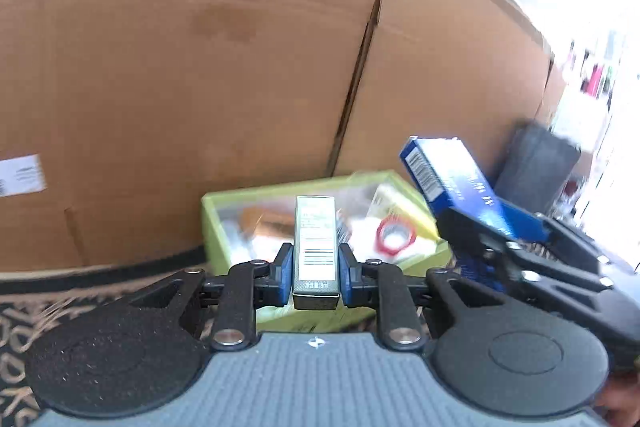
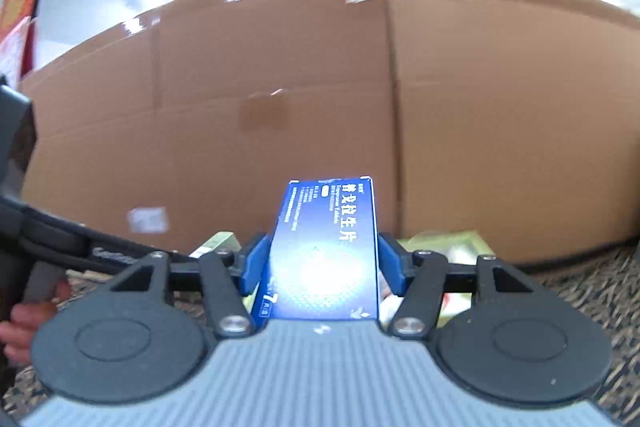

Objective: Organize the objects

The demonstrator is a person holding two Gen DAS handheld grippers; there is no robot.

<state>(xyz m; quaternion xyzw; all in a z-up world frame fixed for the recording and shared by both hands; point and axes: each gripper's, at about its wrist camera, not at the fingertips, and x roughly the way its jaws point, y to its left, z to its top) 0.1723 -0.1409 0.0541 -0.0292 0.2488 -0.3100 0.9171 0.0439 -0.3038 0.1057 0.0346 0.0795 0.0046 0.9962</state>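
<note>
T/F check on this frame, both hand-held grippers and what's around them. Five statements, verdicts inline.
1. The left hand-held gripper clamps a narrow grey box. True.
2. The right hand-held gripper is empty. False: it holds a blue box.
3. A green tray sits below the grey box, with items inside. True.
4. A plain white wall fills the view directly behind the tray. False: large cardboard boxes stand there.
5. The tray holds a red ring. True.

A slim grey-green cardboard carton [image 1: 315, 251] with barcode label stands upright, pinched between the left gripper [image 1: 316, 273]'s pads. A flat blue medicine box [image 2: 326, 251] lies clamped in the right gripper [image 2: 322, 263], tilting forward.
</note>
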